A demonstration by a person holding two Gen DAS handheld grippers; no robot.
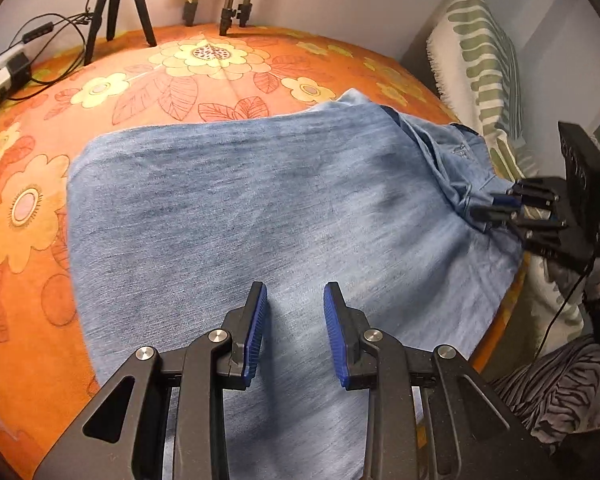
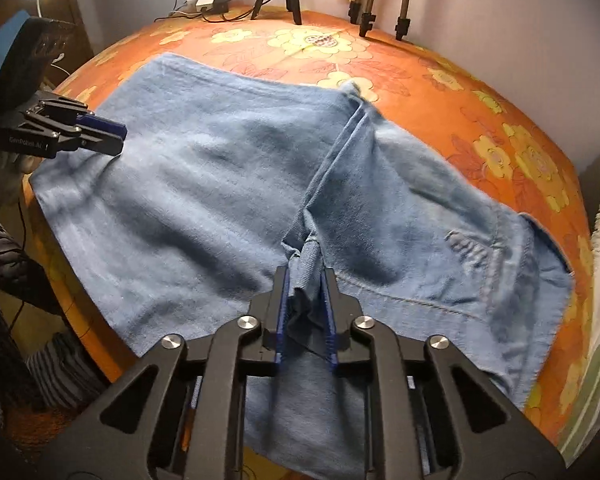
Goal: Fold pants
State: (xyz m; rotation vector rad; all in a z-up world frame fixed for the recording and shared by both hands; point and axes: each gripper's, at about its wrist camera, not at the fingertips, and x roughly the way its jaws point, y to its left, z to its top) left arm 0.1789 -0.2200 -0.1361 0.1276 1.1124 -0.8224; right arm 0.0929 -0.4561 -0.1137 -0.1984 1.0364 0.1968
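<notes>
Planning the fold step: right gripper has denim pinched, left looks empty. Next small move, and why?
Probably lower the left gripper and close it on the pants. Its jaws stand apart above flat denim with nothing between them, while the right gripper is already shut on a bunched fold near the seam. The pants lie spread on the orange cloth, so one grip would likely drag them unevenly.

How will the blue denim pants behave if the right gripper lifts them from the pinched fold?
The pants will probably sag and drape: they already wrinkle and bunch between the right gripper pads. Denim looks fairly thick, so it may feel heavy and drag on the orange bedspread. Slipping seems unlikely; the pads are ribbed.
</notes>
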